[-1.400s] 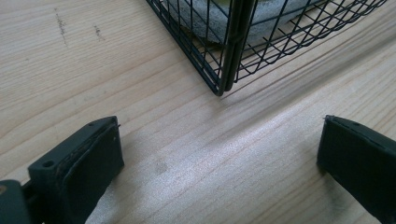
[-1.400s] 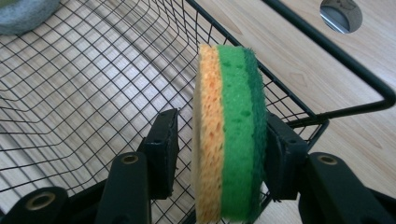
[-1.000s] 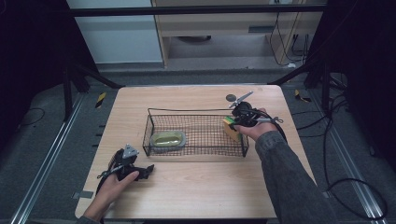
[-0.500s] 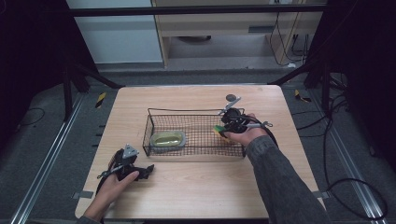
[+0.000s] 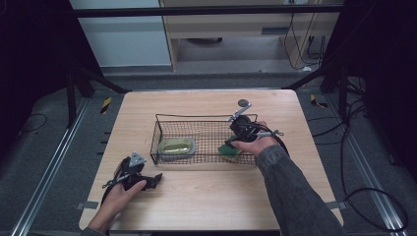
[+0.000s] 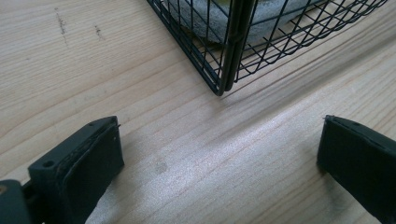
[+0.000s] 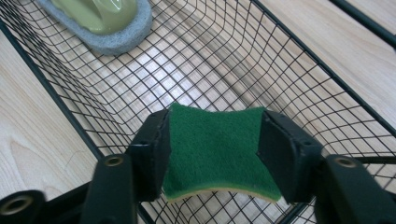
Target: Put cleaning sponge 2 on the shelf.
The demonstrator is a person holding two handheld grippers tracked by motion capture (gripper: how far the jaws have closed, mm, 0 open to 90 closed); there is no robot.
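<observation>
- Green scouring sponge sits between the two black jaws of the right claw, its edges pinched inward where the pads meet it, a pale yellow layer showing along its near edge.
- That claw's jaws have just been opening, yet in the right gripper view the pads are against both sides of the sponge, so it is gripped.
- From above, the right claw reaches over the near right corner of the black wire basket, with the sponge low inside it.
- Ahead of the right claw and off to one side, at the basket's far end, lies a grey scrubbing pad with a pale green handle; it is well apart from the sponge.
- Wooden surface carries the basket.
- Left claw rests low on the surface, near the basket's corner but not touching it.
- Its jaws stand wide apart with nothing but bare wood between them.
</observation>
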